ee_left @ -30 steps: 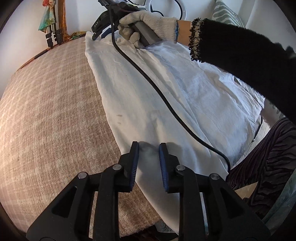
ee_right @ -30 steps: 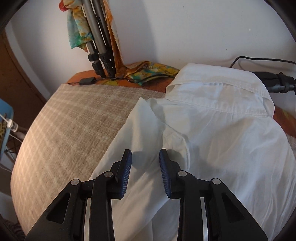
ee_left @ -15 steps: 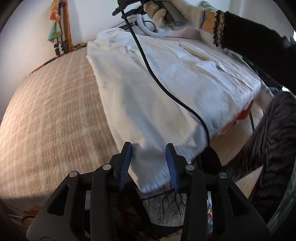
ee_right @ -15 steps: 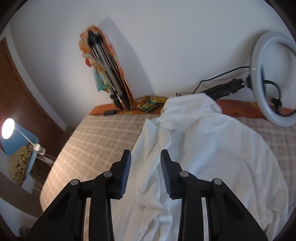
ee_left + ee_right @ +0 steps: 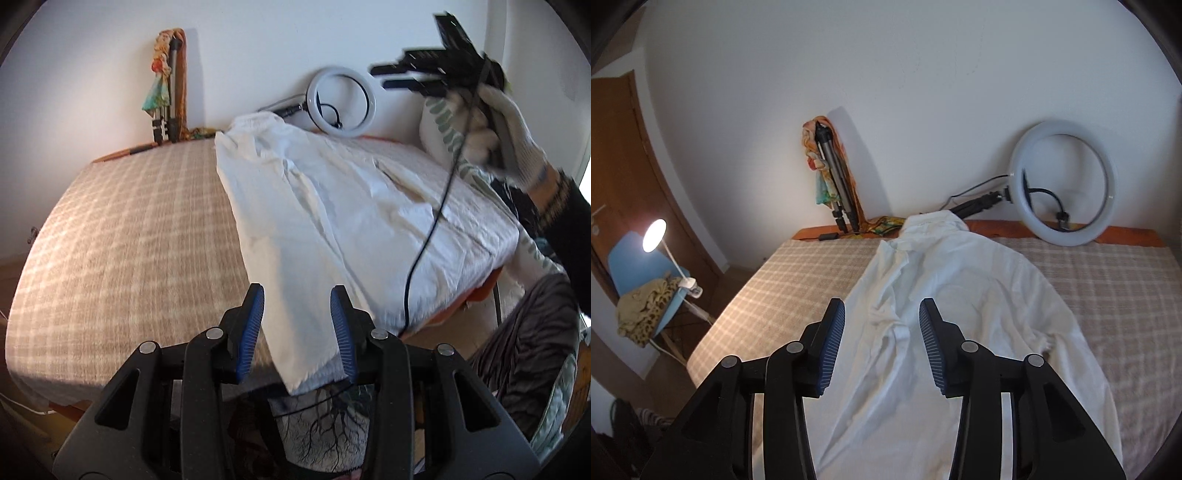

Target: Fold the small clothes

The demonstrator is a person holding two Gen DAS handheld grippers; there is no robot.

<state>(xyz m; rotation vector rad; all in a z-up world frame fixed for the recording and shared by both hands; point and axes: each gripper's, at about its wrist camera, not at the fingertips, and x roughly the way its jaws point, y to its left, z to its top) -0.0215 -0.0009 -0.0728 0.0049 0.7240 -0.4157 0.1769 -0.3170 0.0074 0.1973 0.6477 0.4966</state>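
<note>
A white shirt (image 5: 332, 206) lies spread along a bed with a beige checked cover (image 5: 129, 240), collar toward the wall; its hem hangs over the near edge. My left gripper (image 5: 297, 325) is open and empty, held above the hem. My right gripper (image 5: 882, 339) is open and empty, raised high above the shirt (image 5: 942, 314). It also shows in the left wrist view (image 5: 413, 75), in a gloved hand at the upper right, its cable hanging down over the shirt.
A white ring light (image 5: 1063, 184) leans on the wall at the bed's head. A folded tripod with a colourful cloth (image 5: 831, 177) stands beside it. A lamp and a blue chair (image 5: 653, 258) stand left of the bed. A patterned pillow (image 5: 443, 122) lies at the right.
Both grippers have lifted up and back from the shirt and opened wider. The right one rose from near the collar to high above the bed.
</note>
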